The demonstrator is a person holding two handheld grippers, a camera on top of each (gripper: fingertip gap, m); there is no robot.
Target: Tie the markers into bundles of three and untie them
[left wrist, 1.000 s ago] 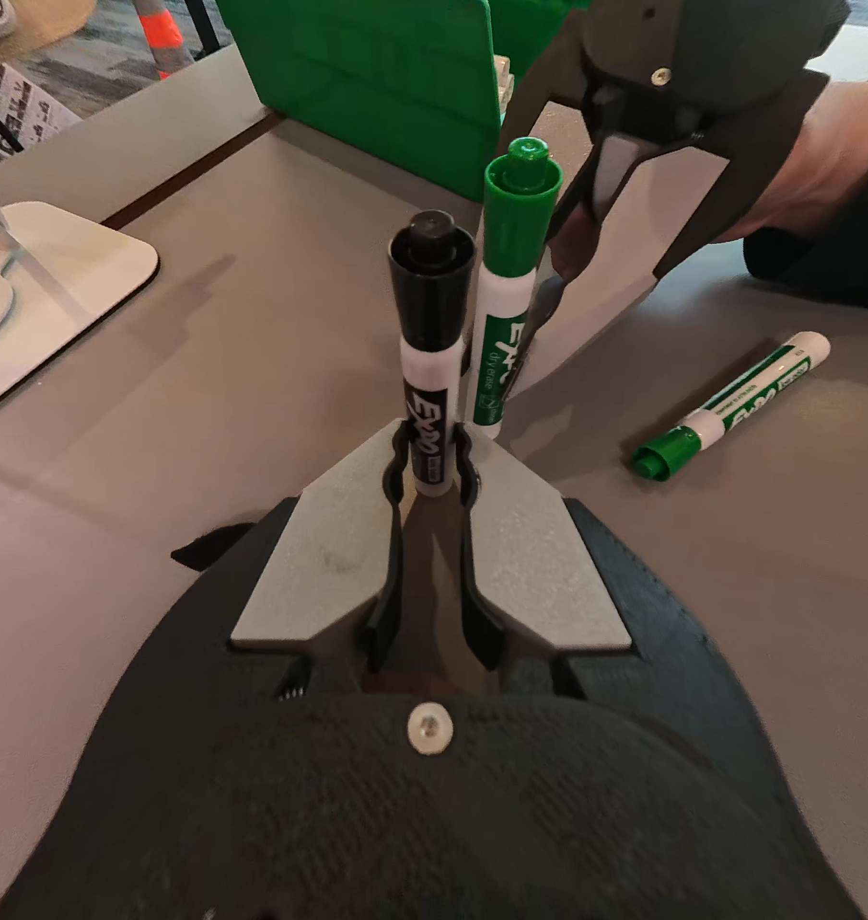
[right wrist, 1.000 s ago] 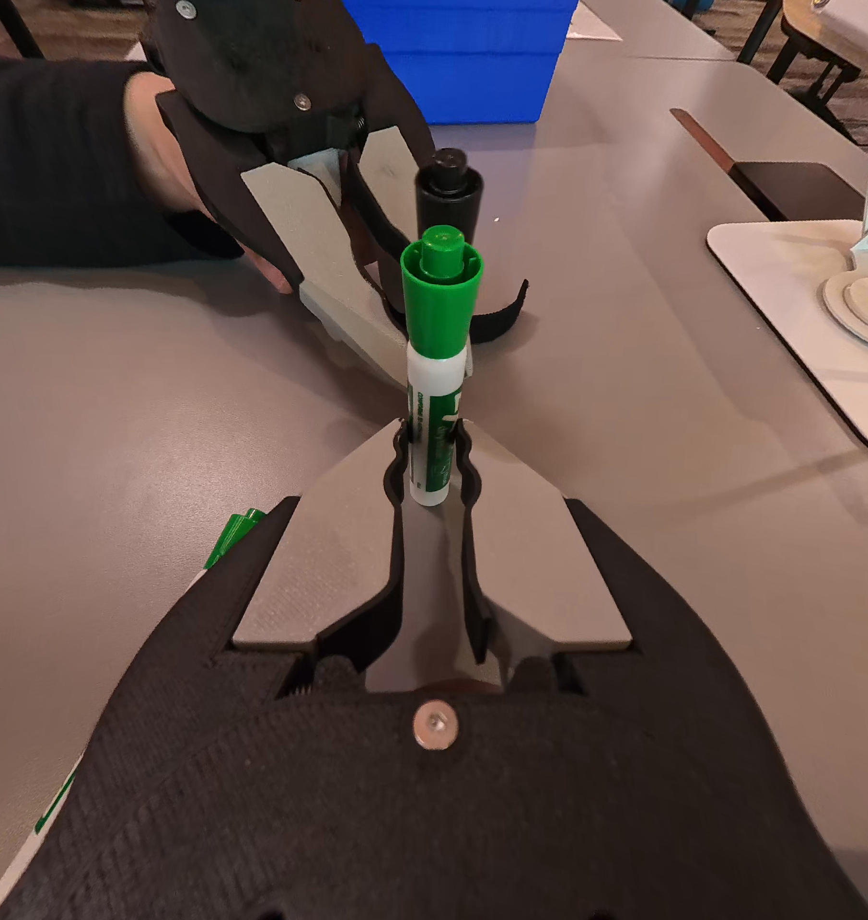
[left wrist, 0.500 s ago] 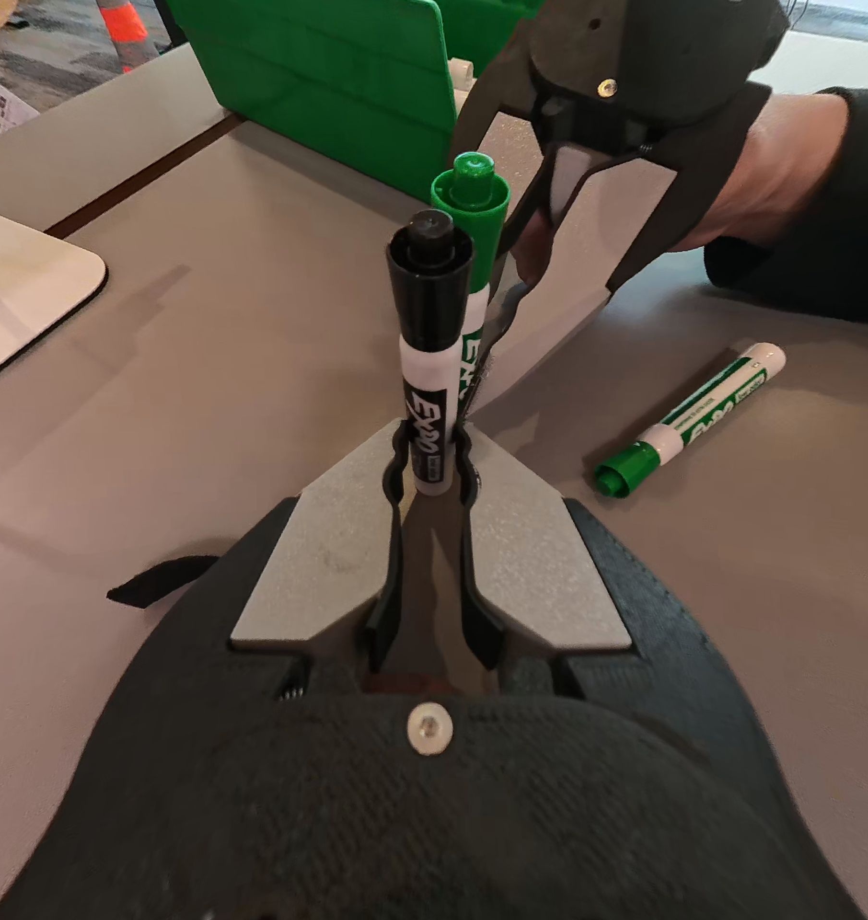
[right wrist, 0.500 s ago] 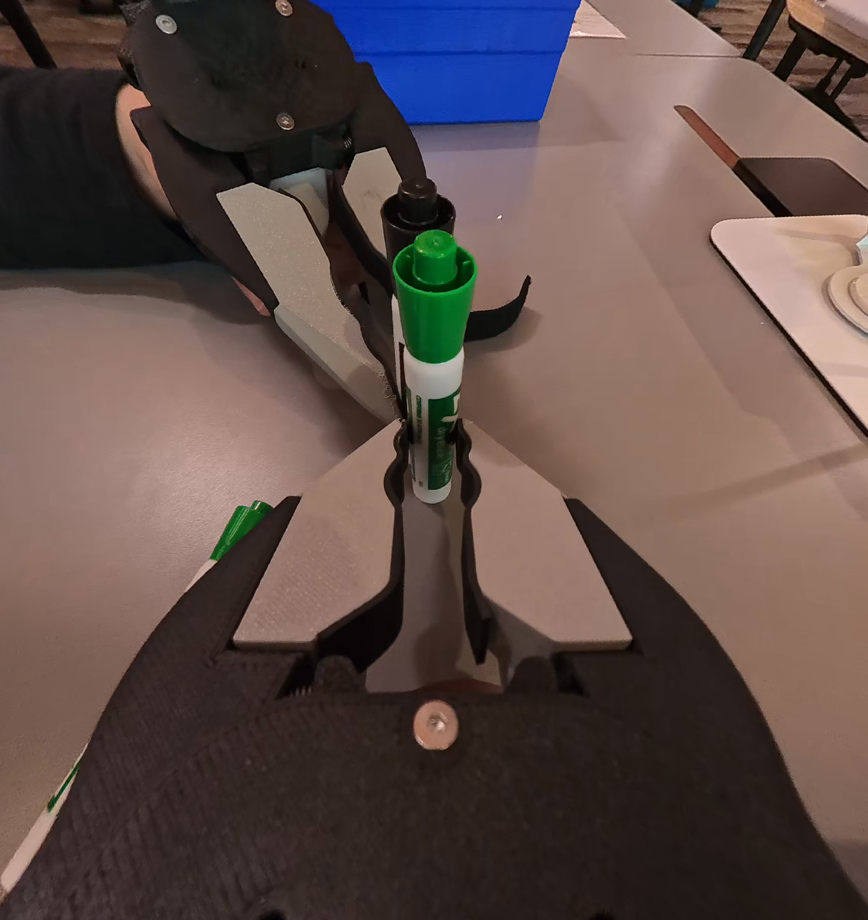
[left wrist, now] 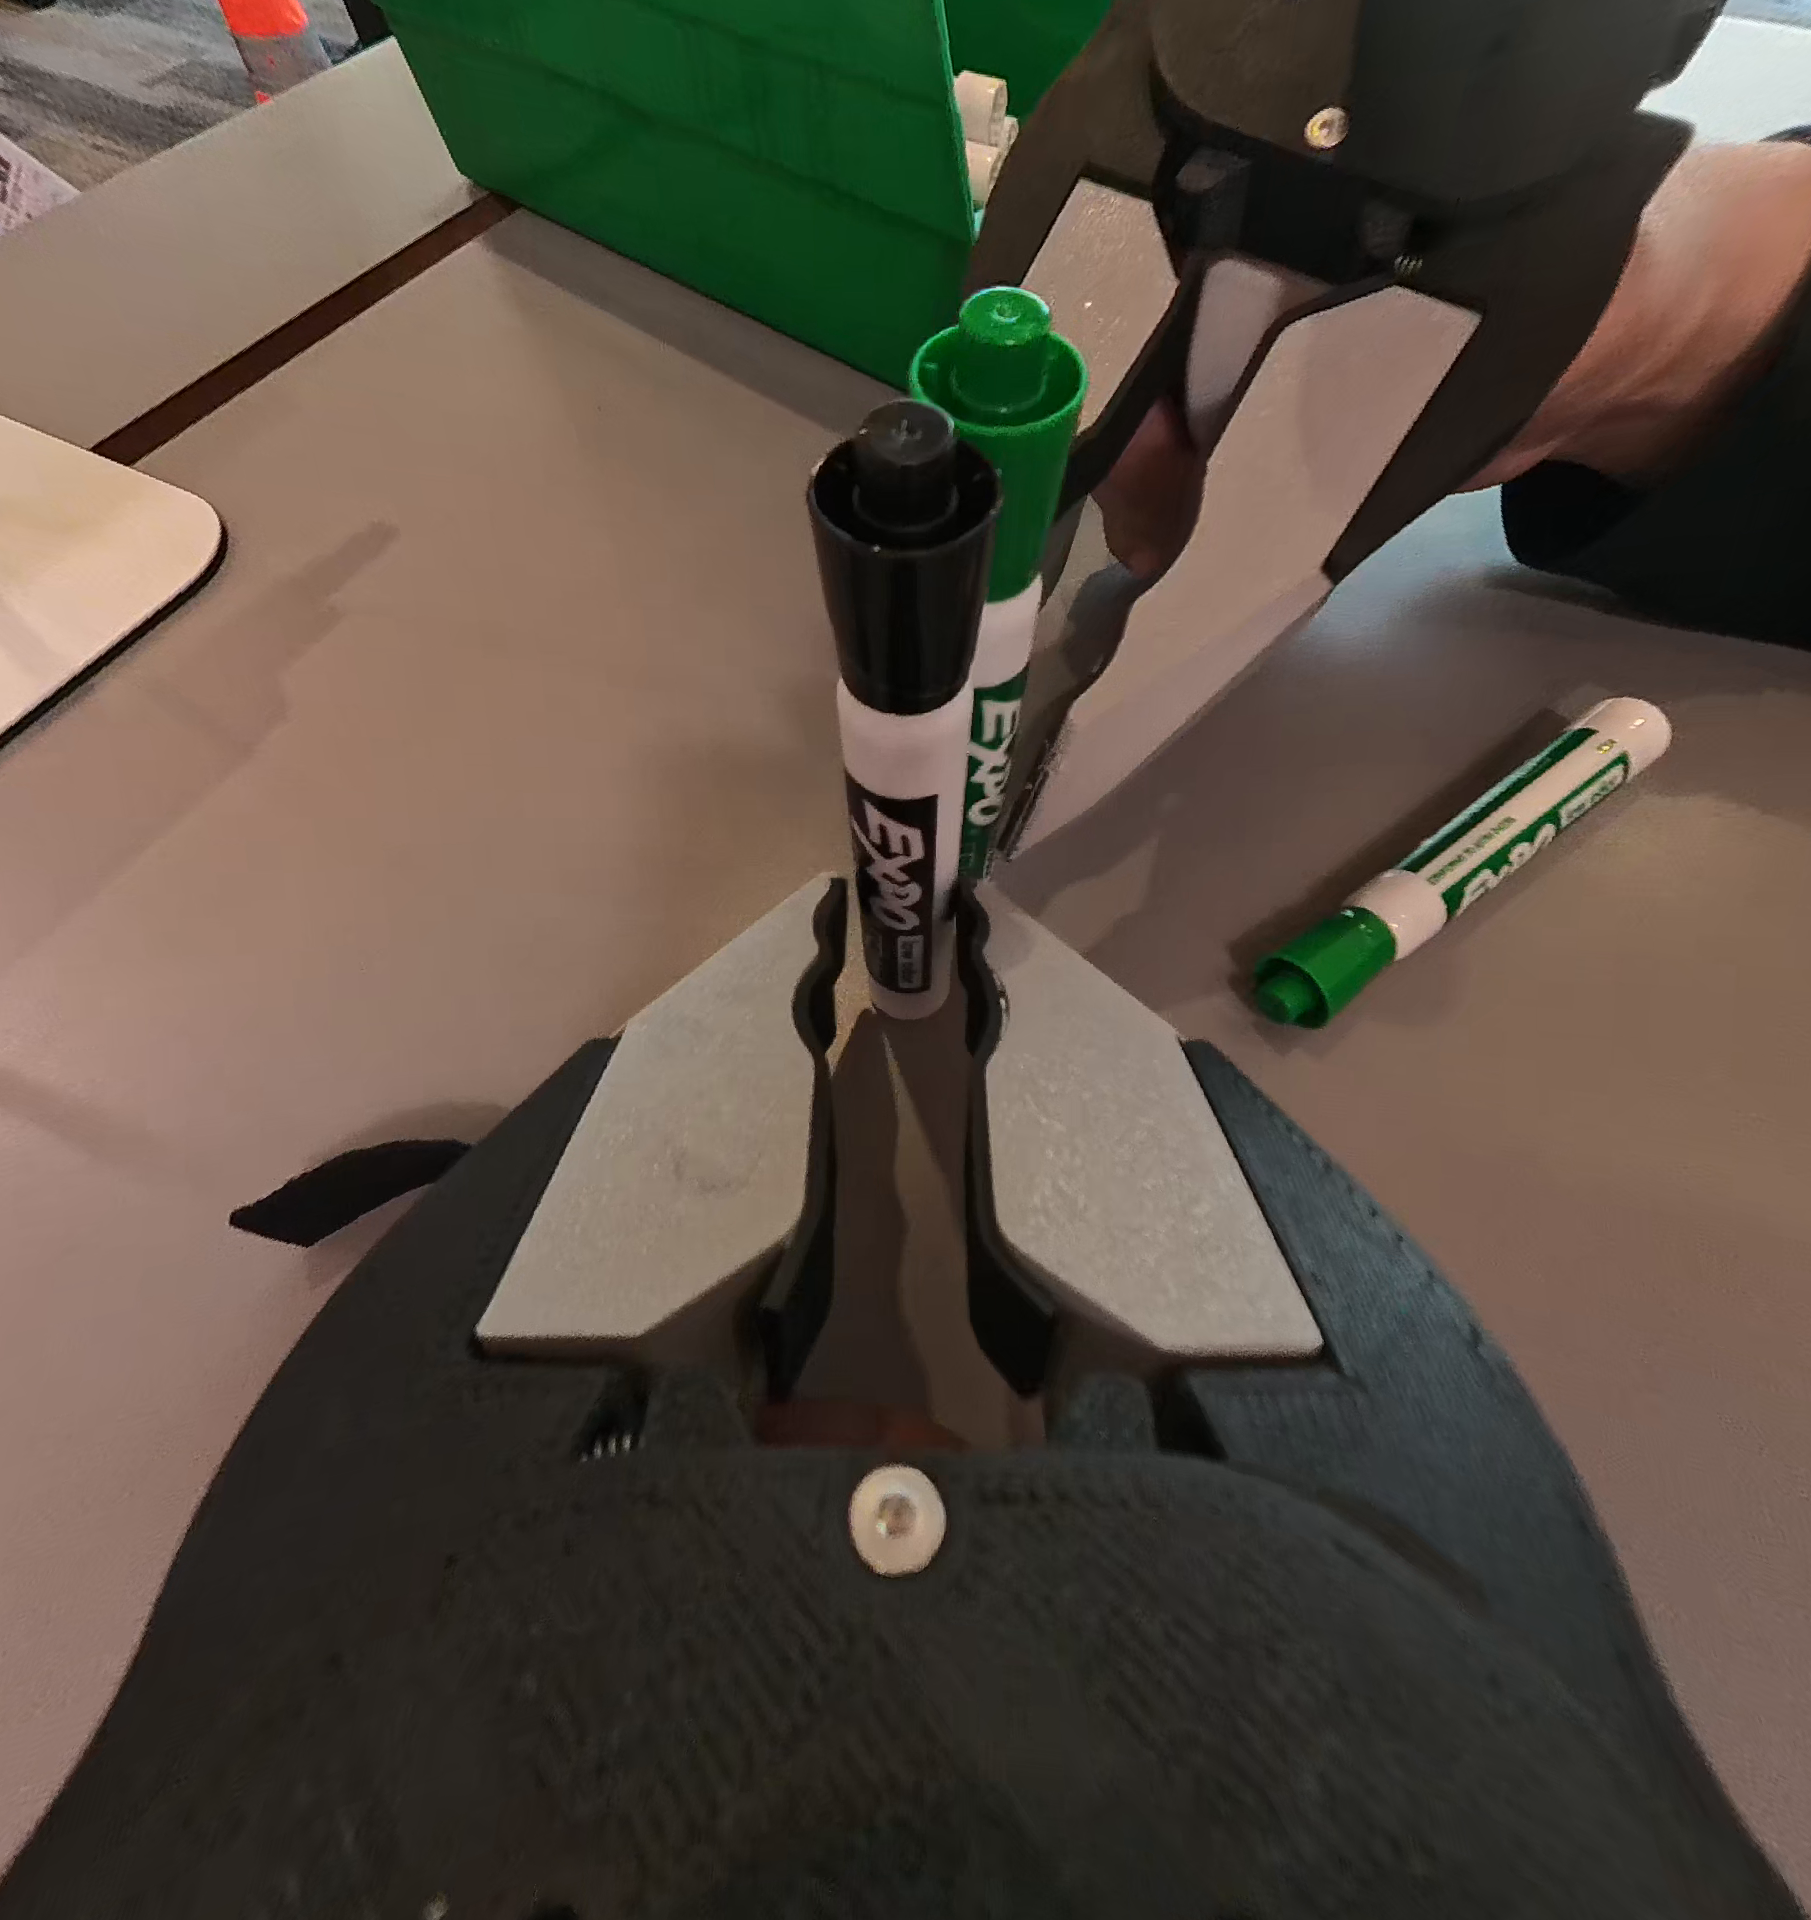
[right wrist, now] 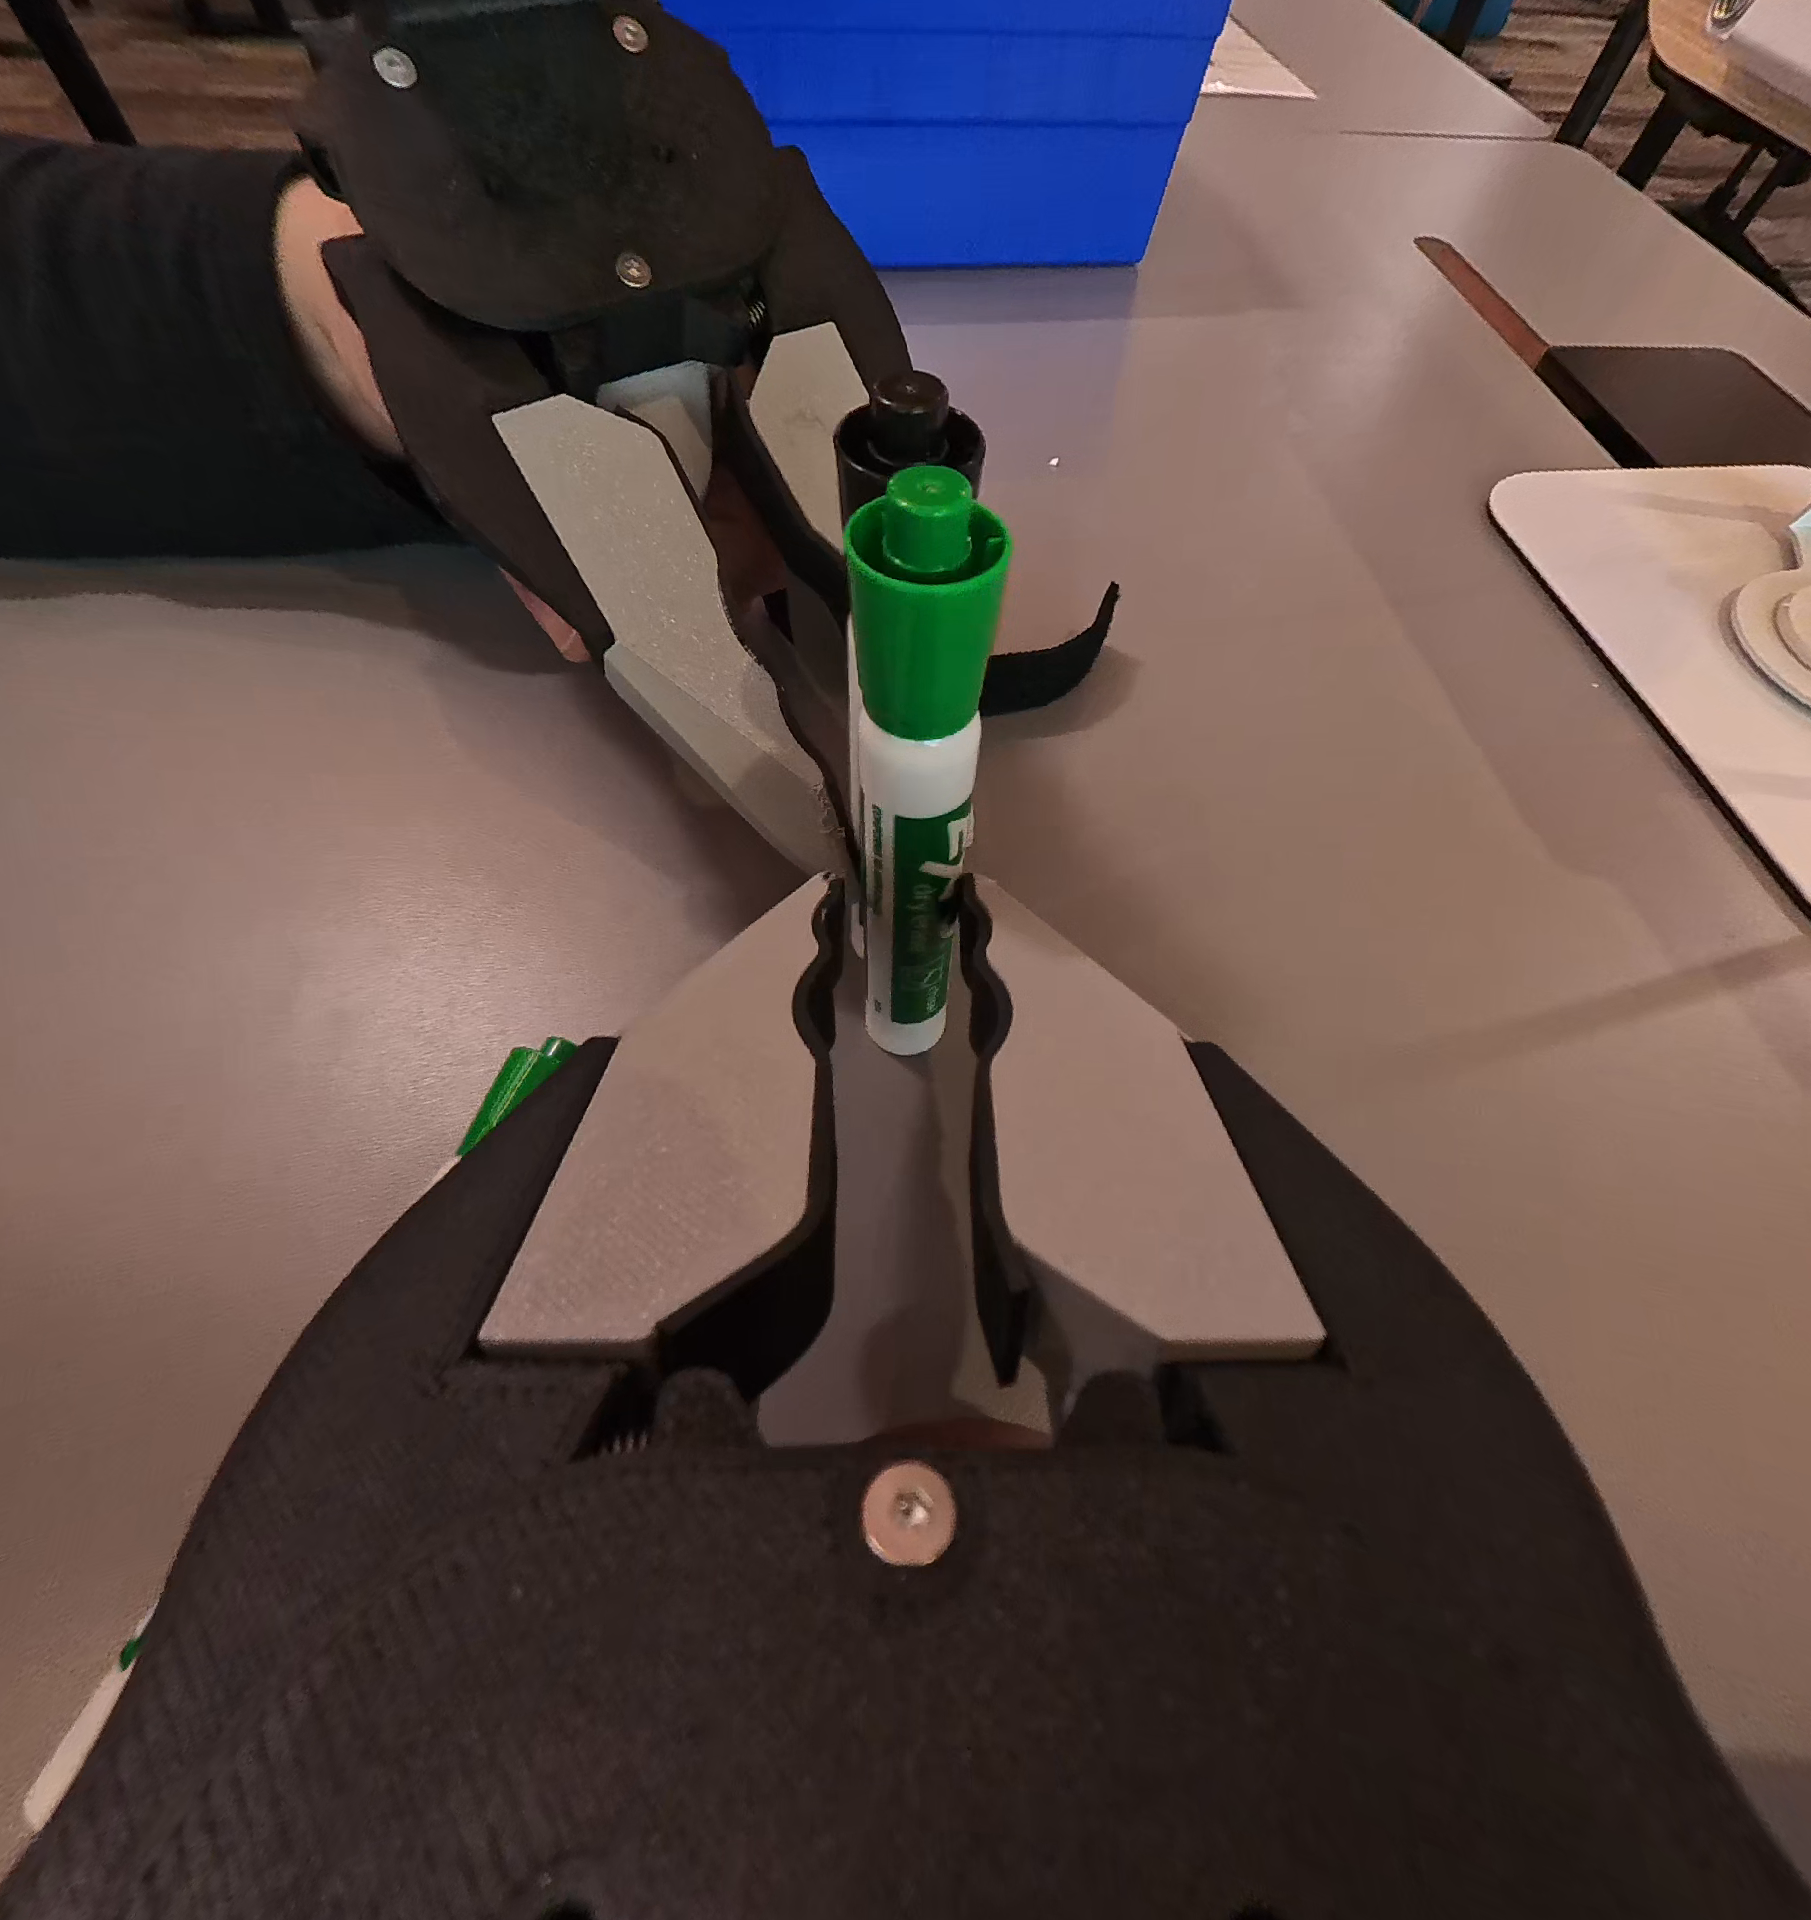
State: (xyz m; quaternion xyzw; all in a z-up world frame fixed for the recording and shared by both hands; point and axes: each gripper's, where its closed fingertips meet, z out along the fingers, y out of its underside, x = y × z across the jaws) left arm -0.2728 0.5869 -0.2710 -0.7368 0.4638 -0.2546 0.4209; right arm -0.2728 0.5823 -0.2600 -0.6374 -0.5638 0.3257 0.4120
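Left wrist view: the left hand-held gripper [left wrist: 906, 940] is clamped on a black marker [left wrist: 899, 727], upright, cap up, both black pads pressed on its lower barrel. A green marker [left wrist: 1005, 540] stands just behind it, touching or nearly so, held by the right hand-held gripper [left wrist: 1026, 821], which reaches in from the upper right with a hand [left wrist: 1690, 343] behind it. A second green marker [left wrist: 1452, 883] lies flat on the grey tabletop [left wrist: 465, 727] to the right, well apart from both grippers. A black strap [left wrist: 340, 1195] pokes out at the left of the gripper body. A green bin [left wrist: 724, 125] sits at the far edge, a white board [left wrist: 49, 582] at far left.

Right wrist view: the right hand-held gripper [right wrist: 901, 935] grips the green marker [right wrist: 922, 748] upright, cap up; the right pad presses on the barrel, left pad contact likely but partly hidden. The black marker [right wrist: 906, 436] is right behind it, in the left hand-held gripper [right wrist: 828, 831]. The black strap [right wrist: 1057, 665] curls on the tabletop [right wrist: 1296, 727] beyond. The lying green marker [right wrist: 516, 1081] peeks out at lower left. A blue bin [right wrist: 984, 135] is at the back.
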